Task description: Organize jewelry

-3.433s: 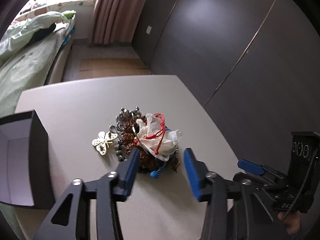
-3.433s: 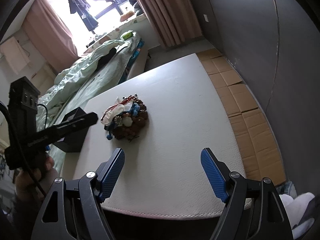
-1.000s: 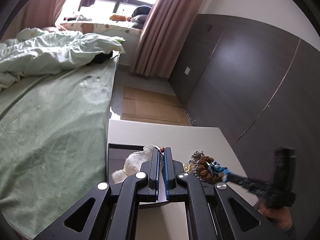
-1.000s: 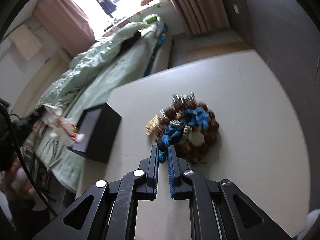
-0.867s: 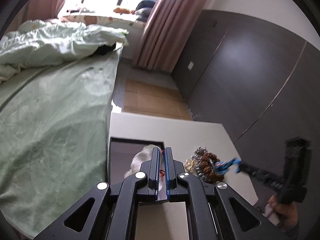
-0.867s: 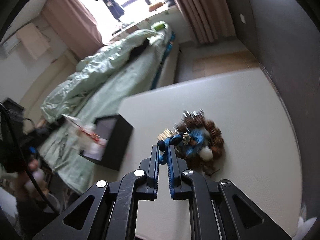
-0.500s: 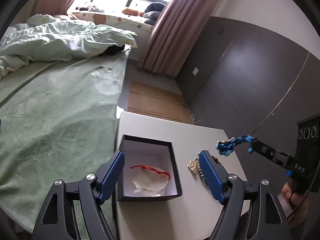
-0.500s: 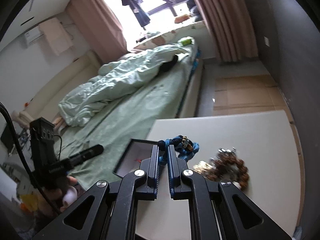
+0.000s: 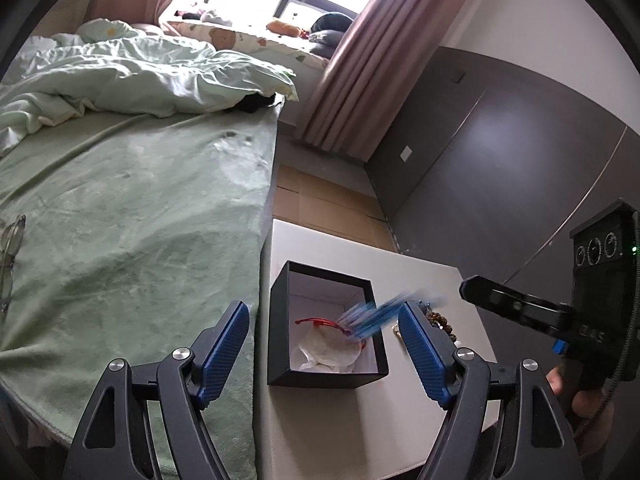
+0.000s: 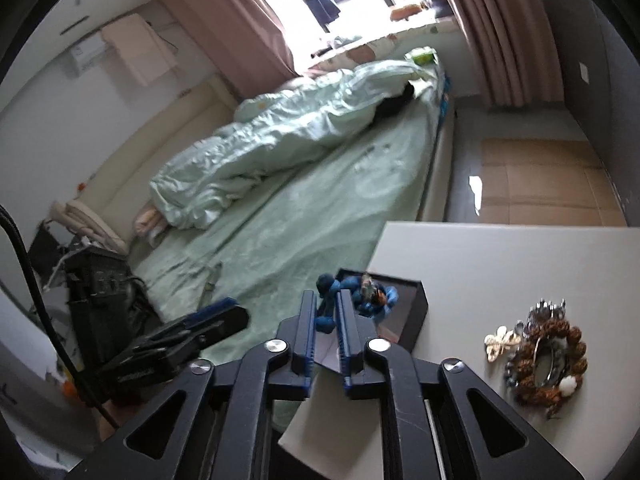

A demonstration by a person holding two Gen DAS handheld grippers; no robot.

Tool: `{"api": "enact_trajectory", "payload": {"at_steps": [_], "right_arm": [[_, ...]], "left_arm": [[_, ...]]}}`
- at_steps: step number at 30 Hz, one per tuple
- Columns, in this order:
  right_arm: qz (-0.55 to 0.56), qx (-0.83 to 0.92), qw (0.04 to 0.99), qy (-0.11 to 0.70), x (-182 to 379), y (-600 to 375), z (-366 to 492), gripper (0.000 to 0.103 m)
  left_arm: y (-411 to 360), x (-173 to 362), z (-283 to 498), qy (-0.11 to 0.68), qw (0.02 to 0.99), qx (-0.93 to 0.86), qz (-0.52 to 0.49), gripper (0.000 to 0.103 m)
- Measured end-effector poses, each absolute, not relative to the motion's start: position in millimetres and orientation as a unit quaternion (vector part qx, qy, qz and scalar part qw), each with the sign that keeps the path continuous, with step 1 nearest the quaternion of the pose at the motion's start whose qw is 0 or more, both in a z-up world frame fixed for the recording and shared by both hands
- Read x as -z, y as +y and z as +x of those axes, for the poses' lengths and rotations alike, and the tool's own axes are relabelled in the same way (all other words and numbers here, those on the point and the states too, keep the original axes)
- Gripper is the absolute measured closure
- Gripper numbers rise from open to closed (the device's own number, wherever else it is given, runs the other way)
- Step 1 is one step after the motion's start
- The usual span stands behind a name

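Observation:
A black box [image 9: 280,336] with a white inside stands on the white table near the bed edge. In it lie a white pouch [image 9: 328,350] and a red cord [image 9: 316,321]. My left gripper [image 9: 324,344] is open and empty, hovering in front of the box. My right gripper [image 10: 323,316] holds a blue beaded bracelet [image 10: 370,296] above the box [image 10: 416,312]; its jaws look slightly parted. In the left wrist view the bracelet [image 9: 376,314] is a blue blur over the box's right wall. A pile of brown bead jewelry [image 10: 548,356] and a cream butterfly piece [image 10: 498,342] lie on the table.
A bed with green sheets [image 9: 120,208] runs along the table's left edge. Dark wall panels [image 9: 500,168] stand behind the table. The table's bare surface [image 10: 520,264] stretches beyond the box. Cardboard covers the floor [image 10: 540,184].
My right gripper has carried the blue bracelet from beside the pile to above the box. My left gripper stays open over the box where it dropped the pouch.

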State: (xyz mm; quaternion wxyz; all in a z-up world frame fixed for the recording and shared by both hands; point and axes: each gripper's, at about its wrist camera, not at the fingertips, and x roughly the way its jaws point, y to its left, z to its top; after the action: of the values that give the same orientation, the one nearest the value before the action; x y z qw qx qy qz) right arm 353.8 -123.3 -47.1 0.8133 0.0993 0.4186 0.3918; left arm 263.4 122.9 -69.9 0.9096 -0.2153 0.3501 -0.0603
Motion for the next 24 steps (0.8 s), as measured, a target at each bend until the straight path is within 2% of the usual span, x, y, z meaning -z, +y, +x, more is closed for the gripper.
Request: {"api": "enact_trajectory", "payload": {"at_steps": [1,2,3,24], "right_arm": [[0.102,-0.385,0.813,0.424,50,-123,354,0.056],[0.107,-0.381,0.816,0.422,50,-127,353,0.039],[0.113,-0.378,0.819,0.416,50,-132,350,0.035],[0.174,-0.260,0.851,0.423,67,-270,338,0.035]], "left_arm": [[122,69,263,0.350,0.909,0.062,-0.215,0.025],[120,69,263,0.350,0.910,0.064,-0.215,0.025],[119,68,262,0.349,0.910,0.066,-0.214,0.025],[31,67,285,0.352,0.906,0.158,-0.174,0.025]]}}
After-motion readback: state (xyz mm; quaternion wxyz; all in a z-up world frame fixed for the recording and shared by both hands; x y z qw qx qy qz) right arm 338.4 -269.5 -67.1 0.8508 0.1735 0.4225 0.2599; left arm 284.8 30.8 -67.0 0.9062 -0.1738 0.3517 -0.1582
